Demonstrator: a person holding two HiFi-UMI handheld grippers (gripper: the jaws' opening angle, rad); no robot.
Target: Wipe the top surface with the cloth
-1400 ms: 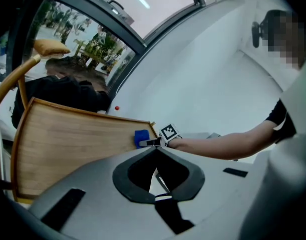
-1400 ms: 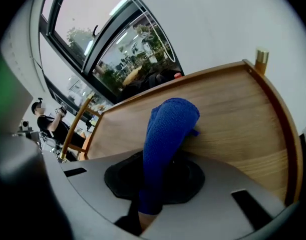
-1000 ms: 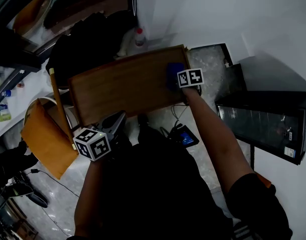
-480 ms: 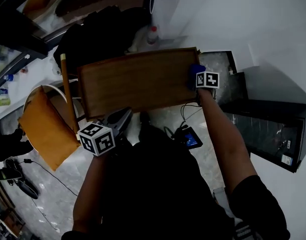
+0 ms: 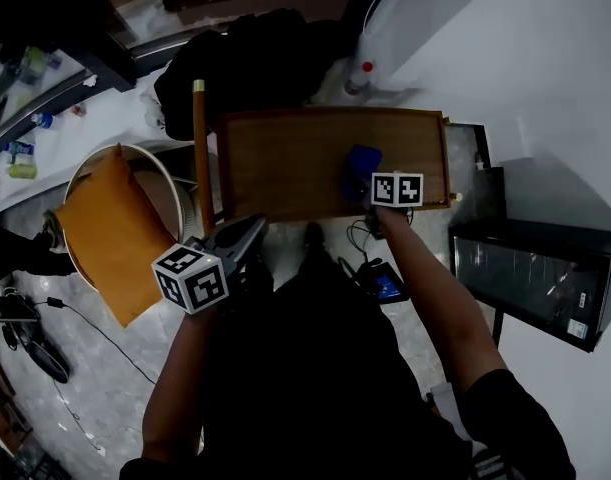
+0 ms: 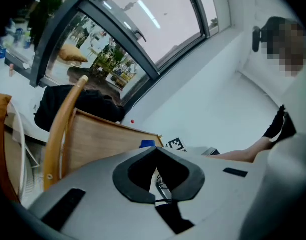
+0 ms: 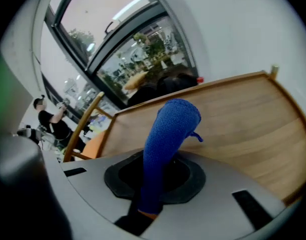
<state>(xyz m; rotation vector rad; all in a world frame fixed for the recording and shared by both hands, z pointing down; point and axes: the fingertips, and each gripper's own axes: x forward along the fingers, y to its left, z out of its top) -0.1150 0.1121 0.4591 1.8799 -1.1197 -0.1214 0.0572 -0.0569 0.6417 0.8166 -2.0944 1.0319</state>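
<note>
Wooden top surface [image 5: 285,163] with a low raised rim along its far edge. Bare wood extends left of the blue cloth [image 5: 362,161], which sits right of centre, close to the near edge. Right gripper [image 7: 155,179]: jaws clamped on the cloth's lower end (the upper end bends over the wood). Left gripper [image 5: 253,230]: off the near left corner, jaw tips together, nothing between them, beside a cushioned chair [image 5: 110,228].
</note>
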